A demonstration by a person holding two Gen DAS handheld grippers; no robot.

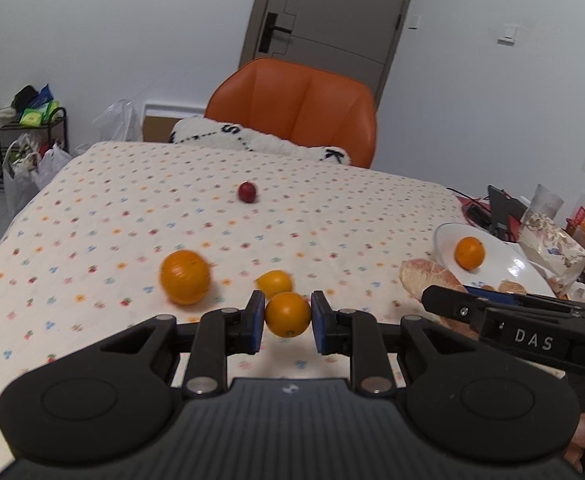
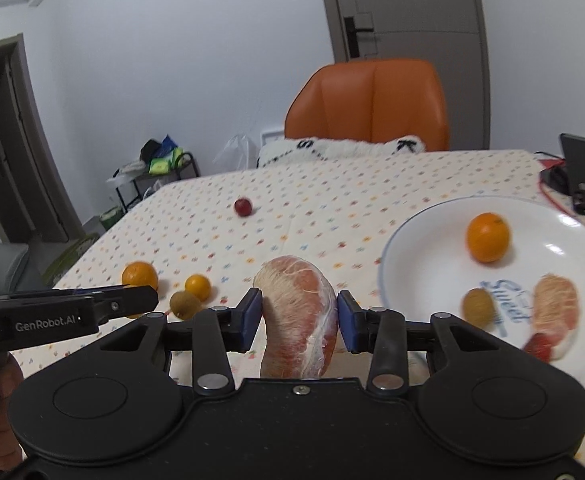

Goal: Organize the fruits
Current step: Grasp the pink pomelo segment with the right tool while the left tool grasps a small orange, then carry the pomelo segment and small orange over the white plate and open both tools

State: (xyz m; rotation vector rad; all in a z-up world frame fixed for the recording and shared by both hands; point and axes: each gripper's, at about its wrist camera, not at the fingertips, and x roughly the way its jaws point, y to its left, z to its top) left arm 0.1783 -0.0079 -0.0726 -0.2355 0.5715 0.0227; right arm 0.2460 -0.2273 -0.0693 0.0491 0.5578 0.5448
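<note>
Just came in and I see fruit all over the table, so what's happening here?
A person is sorting fruit onto a white plate with two handheld grippers. The left gripper is shut on an orange; the right gripper is shut on a peeled pomelo segment. The plate already holds an orange, a kiwi and another pomelo piece. Two oranges, a kiwi and a small red fruit lie on the tablecloth.

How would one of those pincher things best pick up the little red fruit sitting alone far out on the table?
Probably from straight above, with the fingers closing across the widest middle of the small red fruit. It looks round and smooth, so a grip off its middle would likely slip. It sits alone on the flowered tablecloth, so either side is free for a finger.
</note>
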